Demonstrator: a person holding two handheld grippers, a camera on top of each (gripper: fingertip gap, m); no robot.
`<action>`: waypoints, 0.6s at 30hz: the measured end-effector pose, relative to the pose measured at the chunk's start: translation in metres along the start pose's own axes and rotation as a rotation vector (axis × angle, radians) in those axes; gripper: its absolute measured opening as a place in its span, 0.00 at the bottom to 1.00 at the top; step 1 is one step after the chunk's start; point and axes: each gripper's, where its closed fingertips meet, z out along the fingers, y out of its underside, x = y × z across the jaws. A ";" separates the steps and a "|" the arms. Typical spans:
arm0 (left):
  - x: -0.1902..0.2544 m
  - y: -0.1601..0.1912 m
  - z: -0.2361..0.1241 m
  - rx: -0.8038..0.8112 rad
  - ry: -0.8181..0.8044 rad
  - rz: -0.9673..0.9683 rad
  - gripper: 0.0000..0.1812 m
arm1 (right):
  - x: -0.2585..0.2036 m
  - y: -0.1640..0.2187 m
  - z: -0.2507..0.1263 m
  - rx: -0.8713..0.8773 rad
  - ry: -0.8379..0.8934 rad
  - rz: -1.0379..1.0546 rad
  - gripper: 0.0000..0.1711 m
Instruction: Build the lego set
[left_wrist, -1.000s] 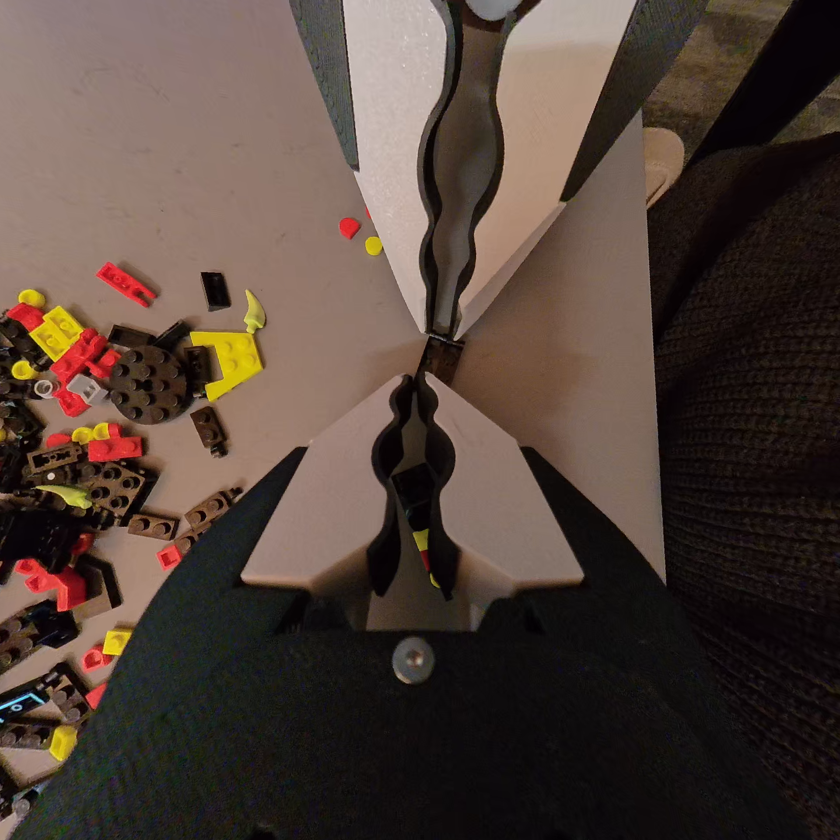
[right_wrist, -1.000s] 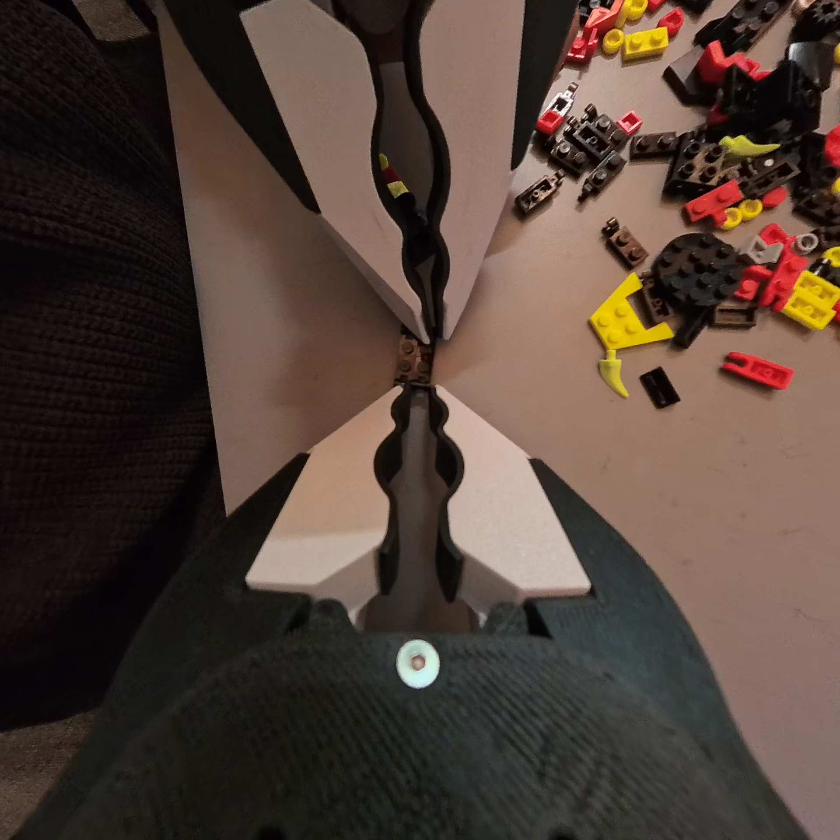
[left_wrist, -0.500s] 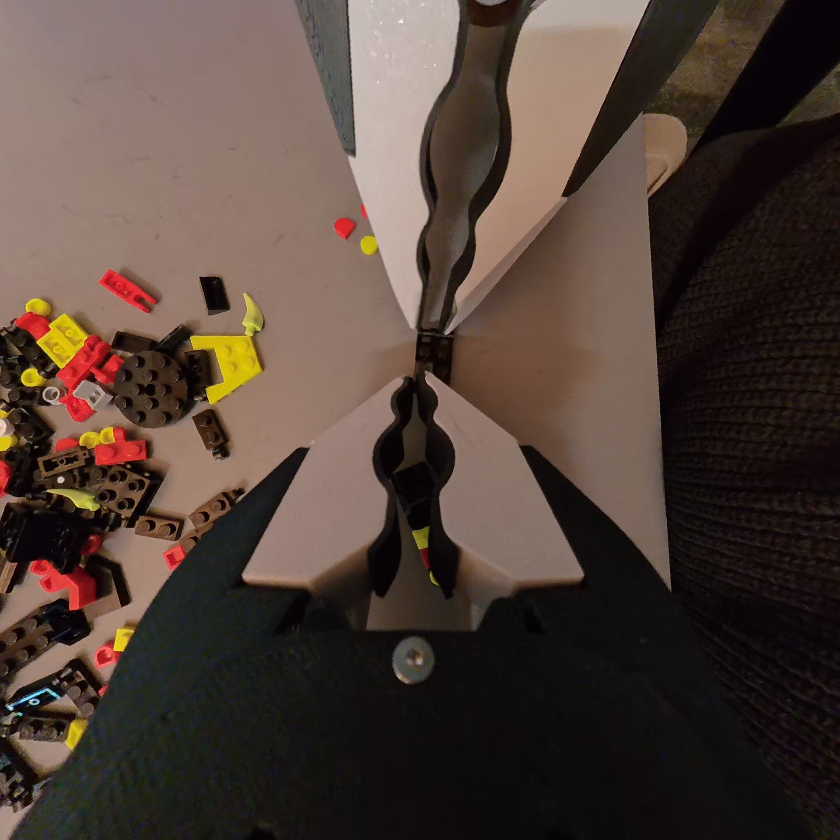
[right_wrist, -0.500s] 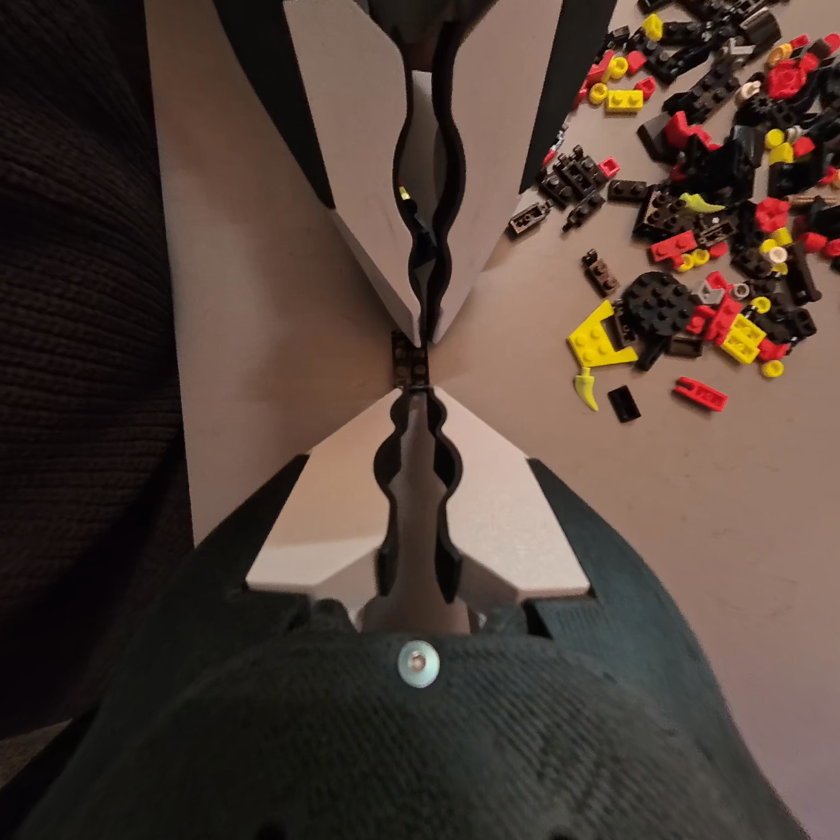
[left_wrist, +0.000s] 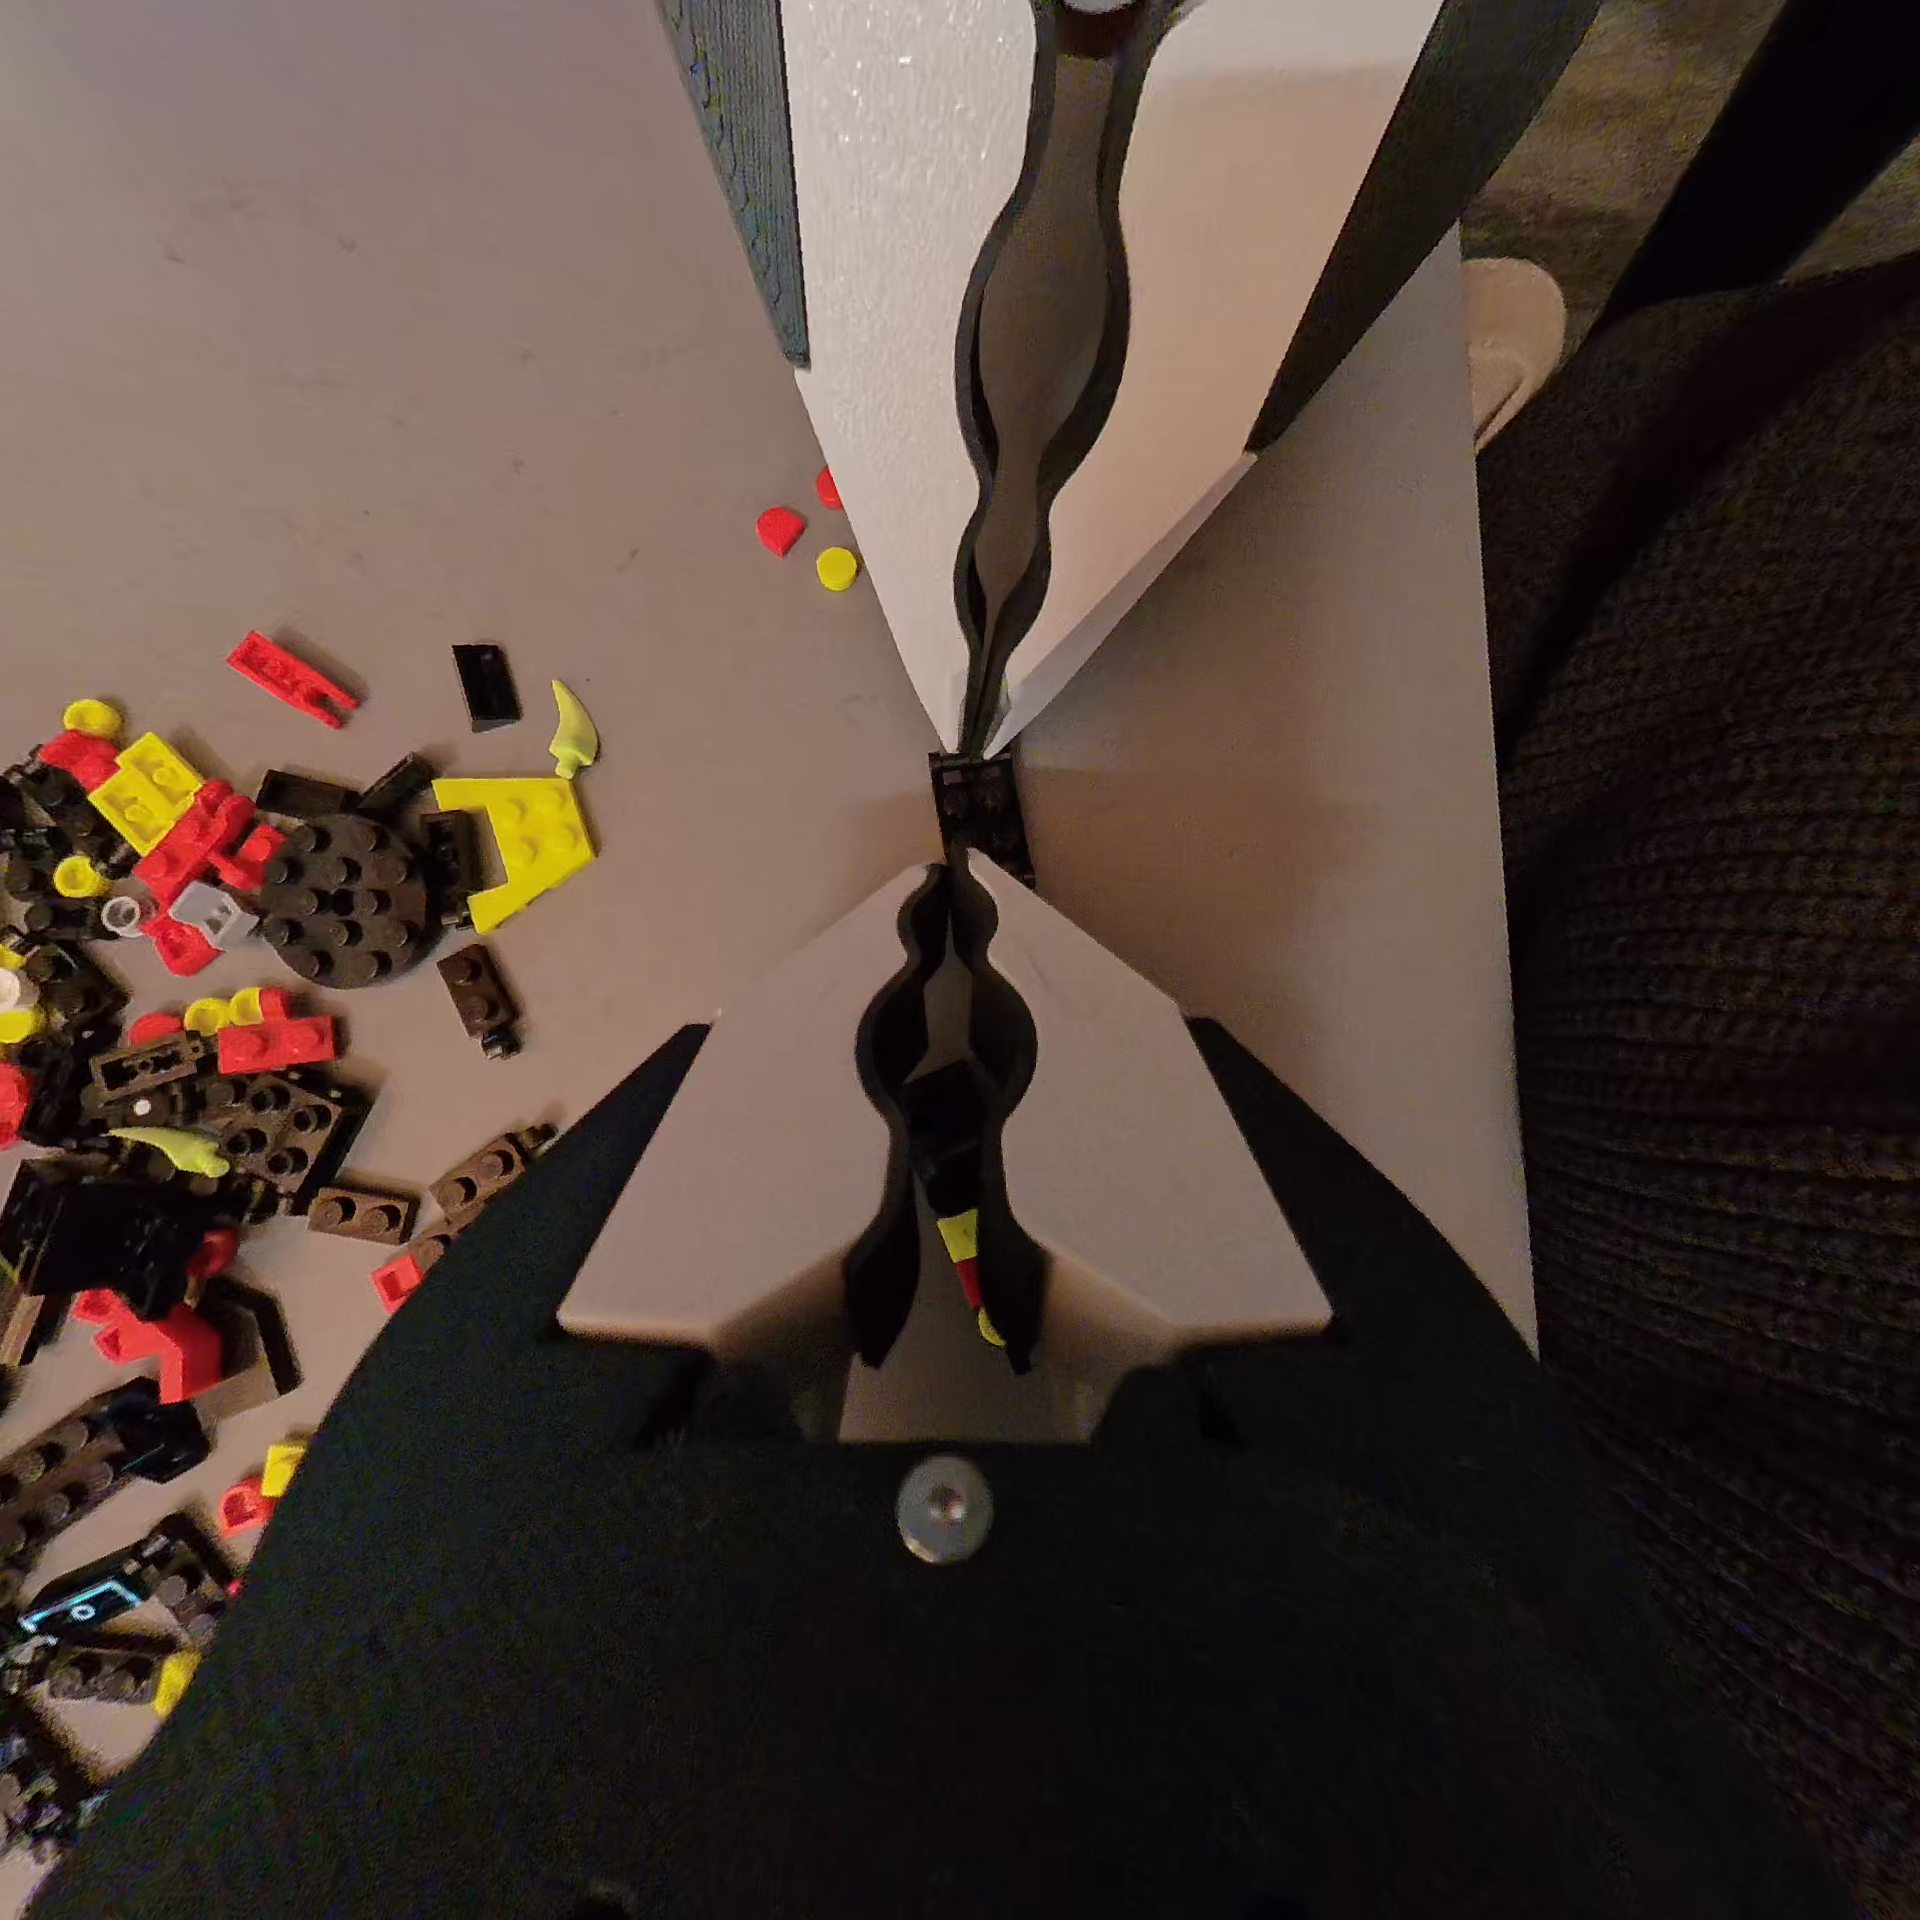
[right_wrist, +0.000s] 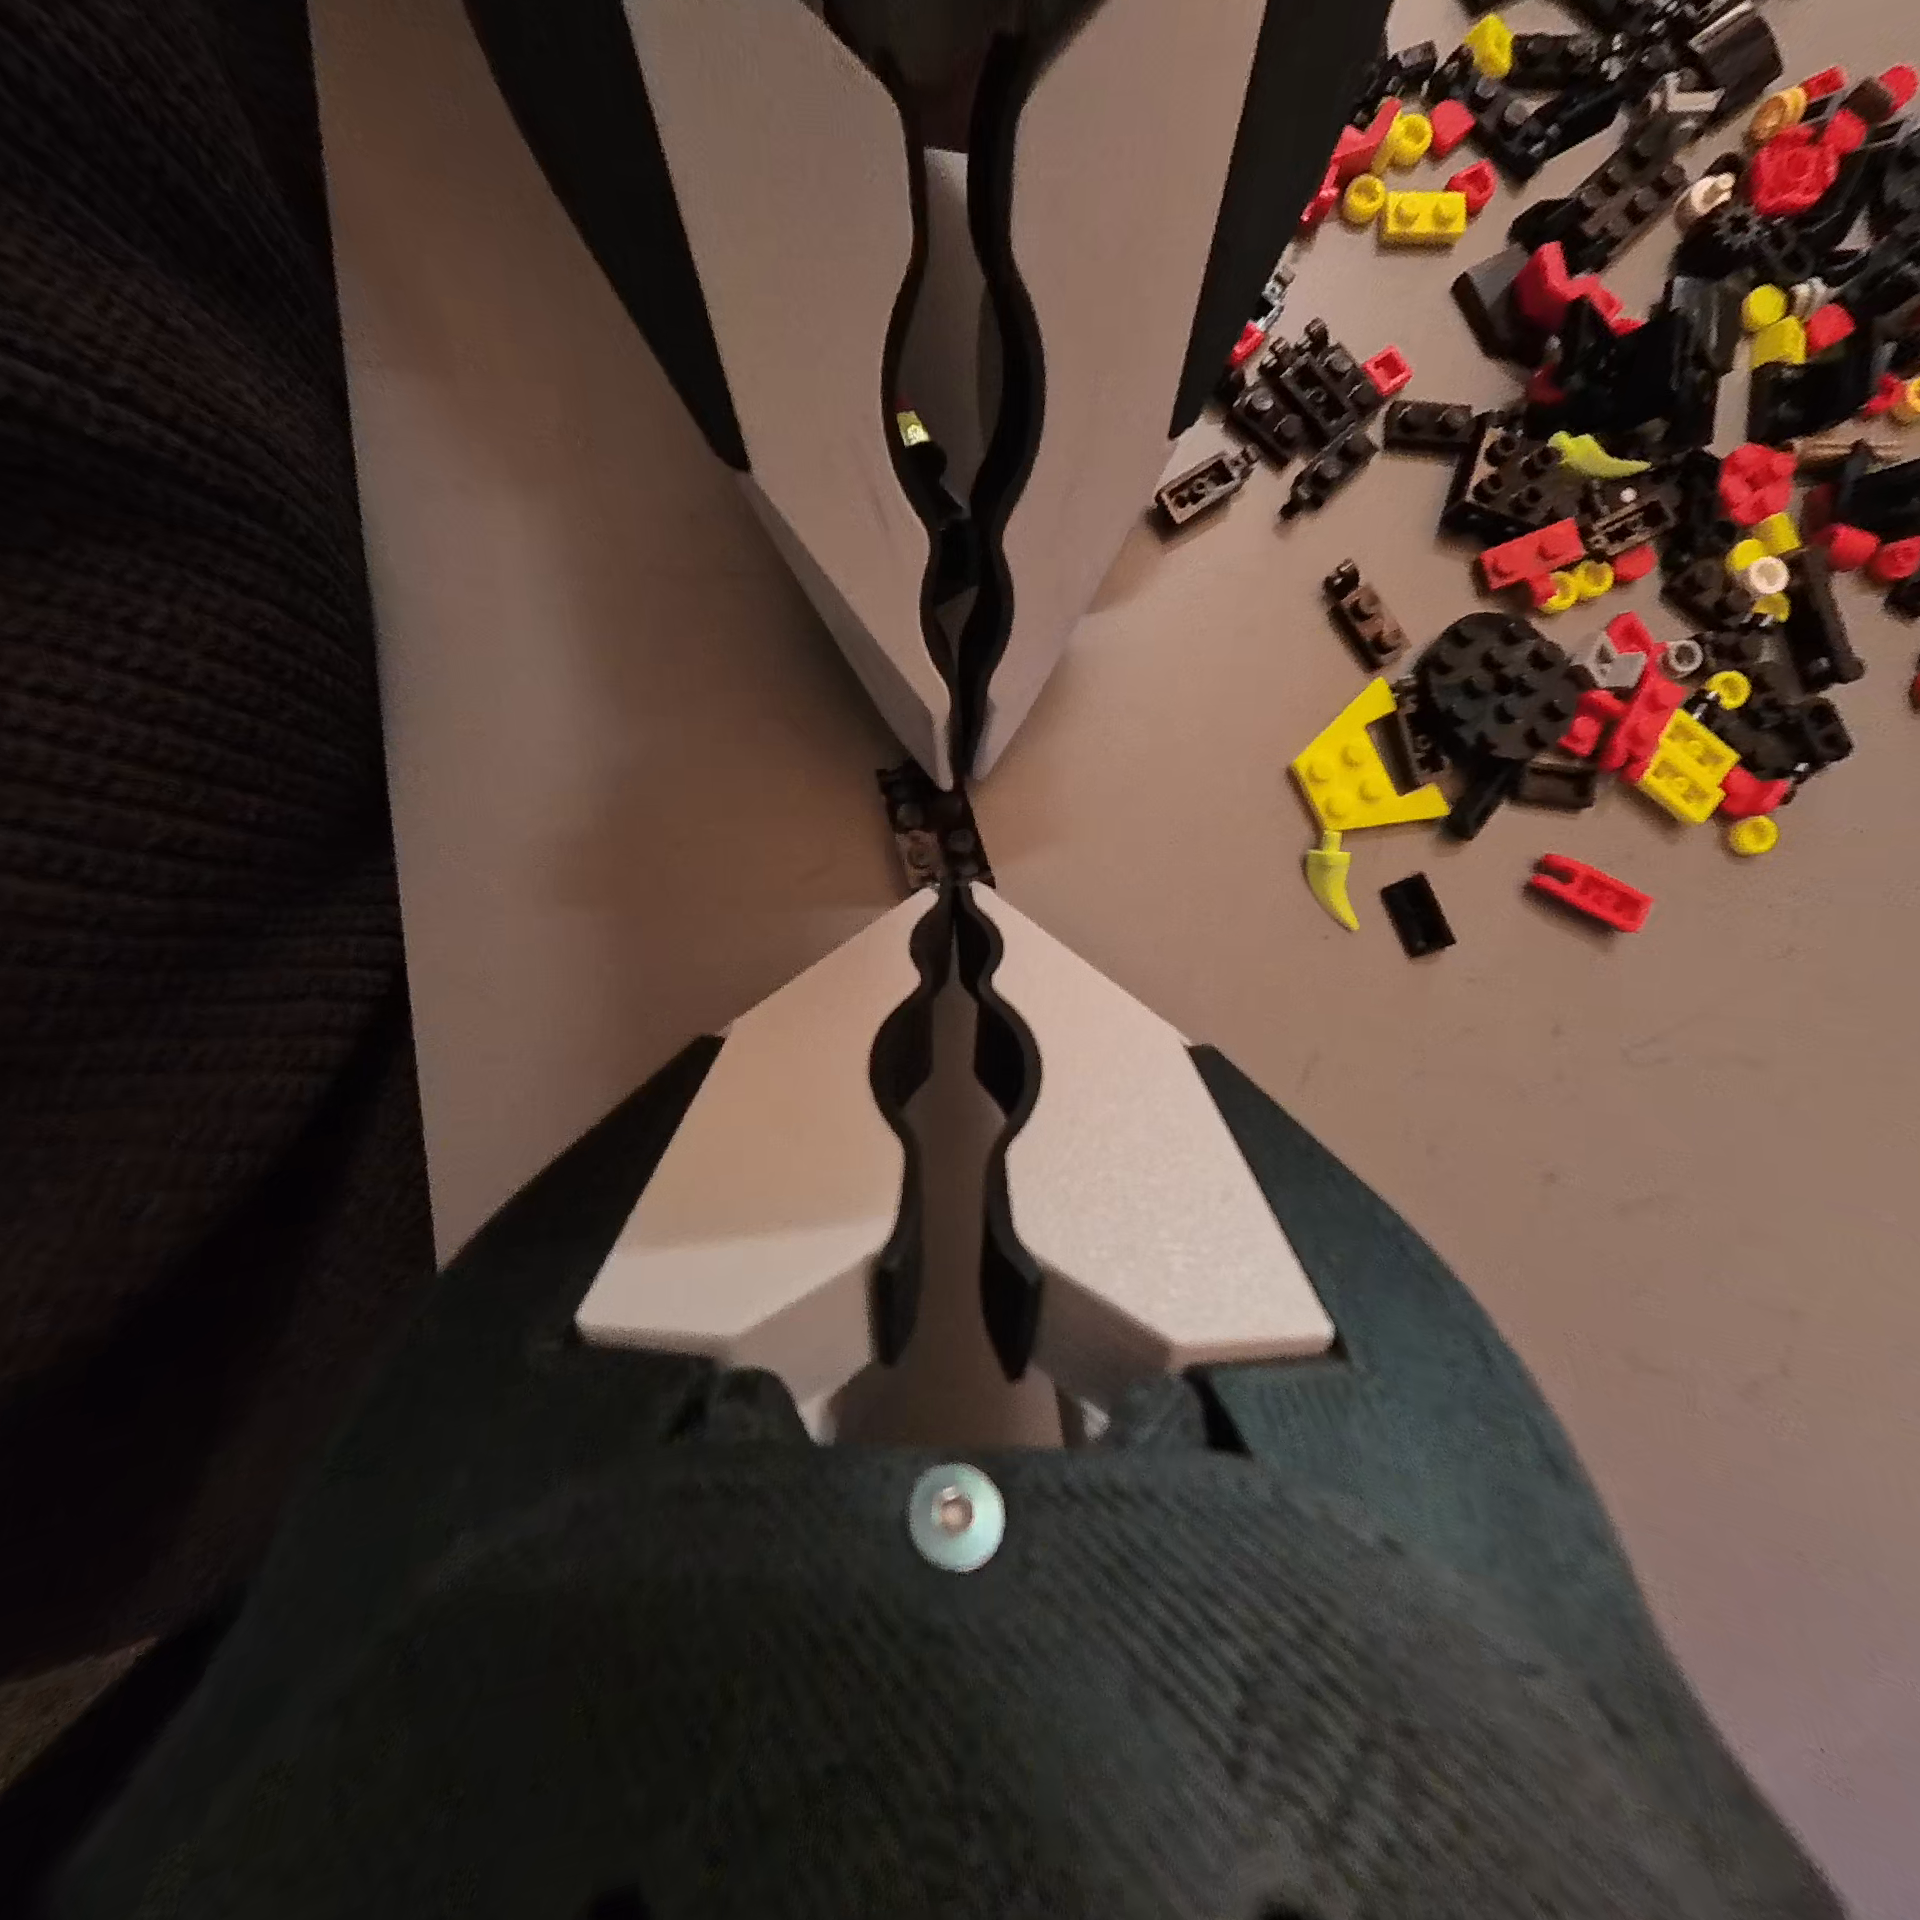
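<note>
My left gripper (left_wrist: 956, 871) is shut on a small black assembly (left_wrist: 948, 1138) with yellow and red parts, held deep between its fingers. A dark brown studded plate (left_wrist: 982, 821) sticks out at its tips. My right gripper (right_wrist: 951, 896) is shut on that same plate (right_wrist: 935, 831), tip to tip with the left one. Each gripper shows at the top of the other's view: the right one (left_wrist: 977, 746) and the left one (right_wrist: 961, 771). Both are held above the table's near edge.
A pile of loose black, red and yellow bricks (left_wrist: 208, 987) lies on the grey table (left_wrist: 416, 312), with a yellow wedge plate (left_wrist: 525, 842) and a black round plate (left_wrist: 348, 899) at its edge. The pile (right_wrist: 1662, 416) also shows in the right wrist view. A person's dark knit clothing (left_wrist: 1714, 935) lies past the table edge.
Both grippers stay shut tip to tip. The dark plate between them has turned, showing more of its studded face. The right wrist view has pulled back, so more of the pile shows.
</note>
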 end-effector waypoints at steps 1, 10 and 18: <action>0.000 0.000 0.000 0.000 -0.003 0.003 0.01 | 0.000 0.000 0.000 -0.001 0.000 0.001 0.00; 0.000 0.001 0.000 -0.016 -0.026 0.025 0.00 | -0.001 -0.002 -0.001 0.013 -0.007 0.005 0.00; 0.000 0.001 0.000 -0.014 -0.020 0.023 0.00 | 0.004 -0.008 -0.002 0.050 0.020 0.007 0.02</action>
